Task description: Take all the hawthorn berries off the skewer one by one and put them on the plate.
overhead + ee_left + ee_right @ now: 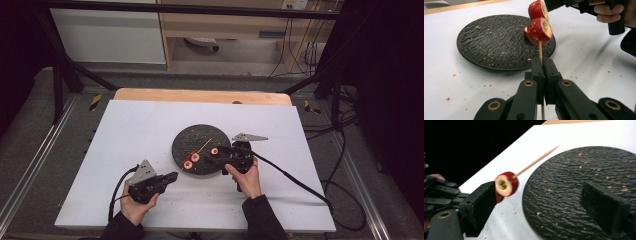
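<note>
Left gripper [172, 176] jaws clamped tight, hand low; right gripper [218, 150] jaws spread wide, hand angled inward.

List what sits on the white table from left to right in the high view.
Left gripper → fruit slices on the skewer → right gripper; the black plate lies behind the middle.

White table sheet [150, 150] spreads wide, speckled with reddish crumbs near the front. Behind it runs a wooden edge [200, 95]. Black frame bars [65, 75] flank the scene, cables [300, 45] dangle at the back, grey floor [30, 130] on both sides.
</note>
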Motion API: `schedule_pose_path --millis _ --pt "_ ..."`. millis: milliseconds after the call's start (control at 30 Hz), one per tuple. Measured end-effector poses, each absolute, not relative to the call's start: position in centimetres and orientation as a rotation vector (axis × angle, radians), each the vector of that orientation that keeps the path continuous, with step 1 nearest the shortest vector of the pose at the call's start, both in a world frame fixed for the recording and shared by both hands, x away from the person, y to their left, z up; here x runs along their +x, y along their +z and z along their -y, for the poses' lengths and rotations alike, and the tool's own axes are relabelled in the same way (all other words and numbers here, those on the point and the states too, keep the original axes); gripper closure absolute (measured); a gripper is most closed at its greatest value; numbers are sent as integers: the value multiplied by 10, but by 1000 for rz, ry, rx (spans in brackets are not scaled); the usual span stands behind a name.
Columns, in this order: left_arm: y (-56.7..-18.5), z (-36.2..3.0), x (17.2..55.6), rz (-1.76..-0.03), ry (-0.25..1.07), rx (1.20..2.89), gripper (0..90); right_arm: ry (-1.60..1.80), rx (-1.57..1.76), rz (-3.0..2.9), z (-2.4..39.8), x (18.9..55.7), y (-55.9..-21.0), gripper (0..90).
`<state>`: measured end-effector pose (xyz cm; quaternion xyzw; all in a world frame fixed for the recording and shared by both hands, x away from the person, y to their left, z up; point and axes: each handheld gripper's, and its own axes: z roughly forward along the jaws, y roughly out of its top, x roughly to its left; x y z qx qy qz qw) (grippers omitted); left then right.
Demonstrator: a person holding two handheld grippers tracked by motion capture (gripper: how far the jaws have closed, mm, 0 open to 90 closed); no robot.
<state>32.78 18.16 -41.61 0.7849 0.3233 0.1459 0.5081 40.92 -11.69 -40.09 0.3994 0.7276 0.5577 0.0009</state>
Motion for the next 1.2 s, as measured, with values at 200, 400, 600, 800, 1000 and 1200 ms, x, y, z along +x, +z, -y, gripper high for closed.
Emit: schedule_pose_path --millis 200,400,600,800,1000,1200 --pt "-416 -173 327 -760 345 1903 884 1821 1247 -2298 113 406 -404 284" --pt "-417 -167 325 -741 339 1910 883 1854 1248 -2306 110 406 -407 385" --pt "-417 -164 324 -732 336 1914 883 1890 1244 -2326 107 406 -410 490" --pt "-417 -164 323 -729 335 1916 884 1914 1238 -2347 107 405 -409 612" --pt "-417 -165 322 -719 340 1913 884 1938 1239 -2357 109 405 -407 637" --pt "-415 -167 321 -716 352 1905 884 1962 1244 -2338 111 408 -403 643"
